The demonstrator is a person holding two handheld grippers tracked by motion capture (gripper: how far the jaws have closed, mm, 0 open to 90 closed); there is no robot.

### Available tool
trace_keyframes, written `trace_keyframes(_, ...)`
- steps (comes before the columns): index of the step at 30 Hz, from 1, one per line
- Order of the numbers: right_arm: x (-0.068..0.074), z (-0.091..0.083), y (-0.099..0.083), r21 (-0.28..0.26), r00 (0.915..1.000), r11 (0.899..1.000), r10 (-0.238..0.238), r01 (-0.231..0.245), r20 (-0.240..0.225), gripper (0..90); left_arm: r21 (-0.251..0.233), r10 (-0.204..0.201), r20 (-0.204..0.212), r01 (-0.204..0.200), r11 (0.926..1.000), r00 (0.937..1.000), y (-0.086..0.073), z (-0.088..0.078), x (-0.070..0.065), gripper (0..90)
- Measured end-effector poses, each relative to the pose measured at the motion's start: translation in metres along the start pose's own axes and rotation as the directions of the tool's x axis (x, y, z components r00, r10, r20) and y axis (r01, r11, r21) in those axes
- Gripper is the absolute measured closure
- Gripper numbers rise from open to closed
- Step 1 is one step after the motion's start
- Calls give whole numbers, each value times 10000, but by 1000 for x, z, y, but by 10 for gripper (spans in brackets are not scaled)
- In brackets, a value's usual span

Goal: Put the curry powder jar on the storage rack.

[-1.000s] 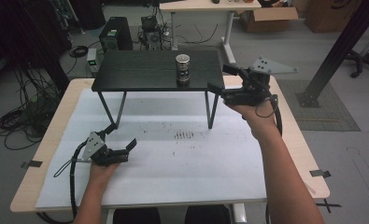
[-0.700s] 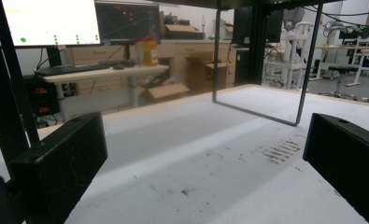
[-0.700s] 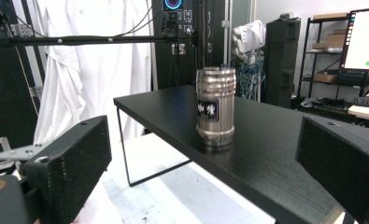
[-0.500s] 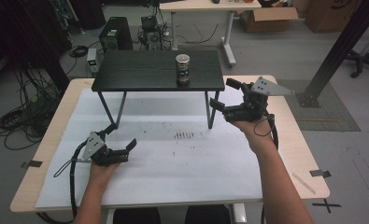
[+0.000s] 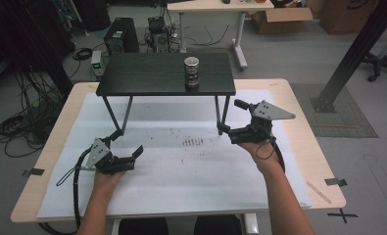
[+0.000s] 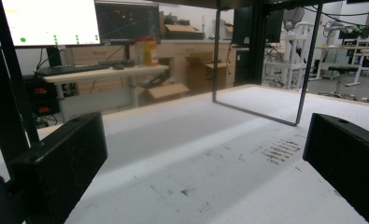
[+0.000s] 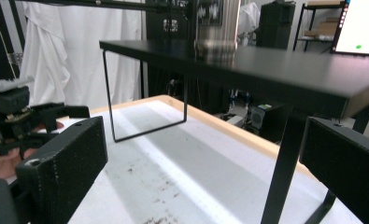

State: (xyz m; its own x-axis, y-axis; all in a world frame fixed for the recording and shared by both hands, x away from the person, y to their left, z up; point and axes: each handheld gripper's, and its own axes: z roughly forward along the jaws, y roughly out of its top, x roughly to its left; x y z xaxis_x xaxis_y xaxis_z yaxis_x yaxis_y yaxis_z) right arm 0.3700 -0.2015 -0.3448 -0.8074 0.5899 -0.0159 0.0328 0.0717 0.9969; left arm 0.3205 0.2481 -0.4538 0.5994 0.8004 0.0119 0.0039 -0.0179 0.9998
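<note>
1. While a metal can (image 5: 192, 72) stands upright at upper centre of the high view, on a black raised shelf (image 5: 147, 74), the right hand-held gripper (image 5: 229, 119) sits below the shelf's right end, its jaws just opened wide with nothing between them.
2. Judged from here, a clean withdrawal means staying clear of the shelf leg (image 7: 280, 172).
3. Resting at lower left, the left hand-held gripper (image 5: 138, 152) is open and empty.
4. White paper covers the counter (image 5: 299, 122); cables and boxes crowd the workshop floor.

In your right gripper view the can (image 7: 218, 23) is cut off by the top edge. The stand (image 6: 266, 60) loses its top the same way in your left gripper view. The can's label is too small to read from above.
</note>
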Motion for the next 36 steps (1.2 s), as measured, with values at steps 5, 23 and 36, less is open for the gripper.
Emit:
trace_keyframes(5, 1, 1, -14, 24, 9999, 9999, 155, -155, 43, 4, 4, 13, -2, -13, 10000, 10000, 0, 0, 0, 2)
trace_keyframes(23, 3, 6, -73, 29, 9977, 9986, 520, -521, 426, 0, 3, 11, -3, -11, 10000, 10000, 0, 0, 0, 2)
trace_keyframes(36, 3, 4, -92, -51, 9950, 9966, 829, -827, 561, 0, 1, 9, -6, -9, 10000, 10000, 0, 0, 0, 2)
